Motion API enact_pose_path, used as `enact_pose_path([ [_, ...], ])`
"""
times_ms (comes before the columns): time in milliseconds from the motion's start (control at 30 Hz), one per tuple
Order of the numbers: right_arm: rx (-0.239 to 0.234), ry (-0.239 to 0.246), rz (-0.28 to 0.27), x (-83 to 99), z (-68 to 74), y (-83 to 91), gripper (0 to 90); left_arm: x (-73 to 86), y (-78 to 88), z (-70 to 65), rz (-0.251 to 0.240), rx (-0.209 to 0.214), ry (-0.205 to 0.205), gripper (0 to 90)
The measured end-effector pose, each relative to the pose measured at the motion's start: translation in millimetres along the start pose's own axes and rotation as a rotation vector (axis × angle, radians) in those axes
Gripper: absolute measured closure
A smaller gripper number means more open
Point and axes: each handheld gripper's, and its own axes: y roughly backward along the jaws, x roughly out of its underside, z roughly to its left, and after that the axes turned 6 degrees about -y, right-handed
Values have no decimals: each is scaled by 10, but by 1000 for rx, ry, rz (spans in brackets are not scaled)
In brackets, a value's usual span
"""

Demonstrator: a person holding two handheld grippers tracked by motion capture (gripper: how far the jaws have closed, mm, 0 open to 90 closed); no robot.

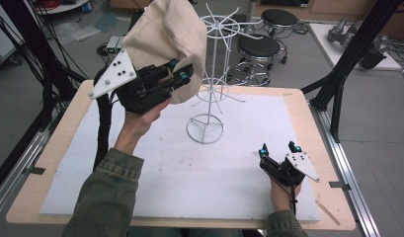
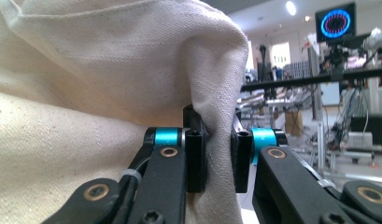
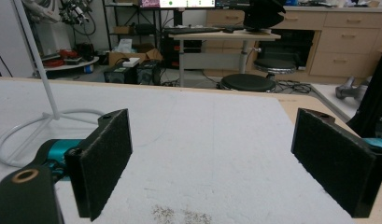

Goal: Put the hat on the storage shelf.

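High view: left gripper (image 1: 179,72) held the cloth (image 1: 165,34) raised, just left of the rack (image 1: 215,74), near its top spokes. Right gripper (image 1: 280,148) sat low on the mat (image 1: 189,168), well right of the rack, jaws apart.

Left gripper view: jaws clamped on a cloth (image 2: 109,79) fold.

Right gripper view: jaws wide, nothing btwn; rack base (image 3: 20,135) off to the side.

Prob. hanging job: cloth lifted, not yet on rack; draping left.

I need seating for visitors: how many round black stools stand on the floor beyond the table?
2: one stool just behind the white wire rack, another stool farther back to its right. More may be hidden.
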Motion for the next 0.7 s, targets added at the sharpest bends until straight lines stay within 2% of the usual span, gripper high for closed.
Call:
enact_pose_path([
  [200, 1, -2, -3, -1, 4, 7, 113, 156, -74, -81, 76, 31, -16, 807],
  [367, 3, 1, -9, -5, -3, 8, 113, 365, -107, -114, 116, 31, 3, 808],
  [500, 1, -6, -2, -2, 2, 7, 113, 481, -86, -127, 119, 30, 23, 808],
  [700, 4, -8, -4, -3, 4, 9, 113, 541, -28, -127, 129, 18, 37, 795],
])
